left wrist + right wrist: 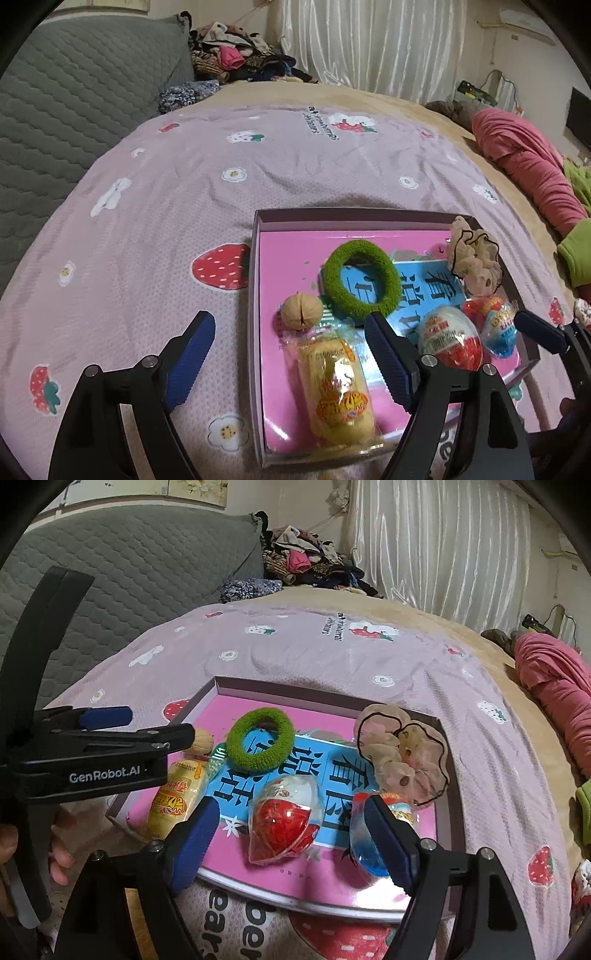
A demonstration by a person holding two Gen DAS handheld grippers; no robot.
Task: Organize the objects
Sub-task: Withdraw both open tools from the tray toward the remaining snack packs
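Note:
A shallow box (255, 295) with a pink lining lies on the bed. It holds a green hair tie (362, 280), a walnut (301, 310), a yellow wrapped snack (338, 391), a red-and-white egg (450, 341), a blue-and-red egg (496, 325) and a beige scrunchie (472, 254). My left gripper (290, 325) hangs open over the snack without touching it. My right gripper (291, 808) is open above the red-and-white egg (284, 819), pads apart from it. Its right finger partly hides the blue-and-red egg (364, 849). The left gripper (159, 725) shows side-on beside the walnut (203, 740).
The pink strawberry bedspread (184, 184) spreads around the box. A grey quilted cushion (74, 92) and a clothes pile (236, 55) lie at the back left. A pink blanket (524, 155) is at the right. A hand (59, 853) shows at the lower left.

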